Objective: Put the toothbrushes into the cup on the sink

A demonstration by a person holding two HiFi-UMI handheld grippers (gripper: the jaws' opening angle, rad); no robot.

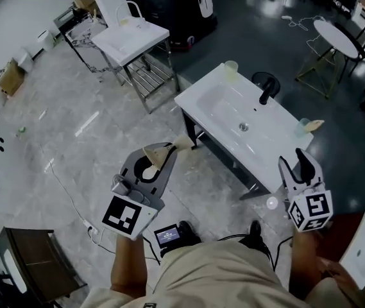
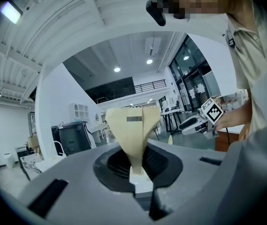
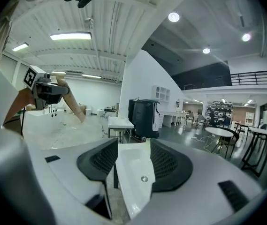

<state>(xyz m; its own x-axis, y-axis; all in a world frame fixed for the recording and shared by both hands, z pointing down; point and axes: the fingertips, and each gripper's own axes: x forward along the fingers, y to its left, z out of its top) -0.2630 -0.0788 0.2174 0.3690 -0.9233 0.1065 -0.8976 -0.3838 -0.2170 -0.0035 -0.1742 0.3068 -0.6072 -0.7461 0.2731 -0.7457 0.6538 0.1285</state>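
The white sink (image 1: pixel 201 99) stands ahead of me, with a black faucet (image 1: pixel 267 87) at its back. One pale cup (image 1: pixel 231 69) sits on its far corner. A second cup (image 1: pixel 303 126) at the right end has a beige toothbrush (image 1: pixel 315 124) leaning out. My left gripper (image 1: pixel 164 156) hangs short of the sink's left end, shut on a beige toothbrush (image 2: pixel 134 130) that sticks out past its jaws. My right gripper (image 1: pixel 293 158) is open and empty over the sink's near right corner. The basin (image 3: pixel 132 182) shows through its gap.
A second white basin on a metal stand (image 1: pixel 129 39) is at the back left. A round white table (image 1: pixel 336 37) with chairs is at the back right. A cable (image 1: pixel 67 191) lies on the marble floor. A dark cabinet (image 1: pixel 31 258) stands at bottom left.
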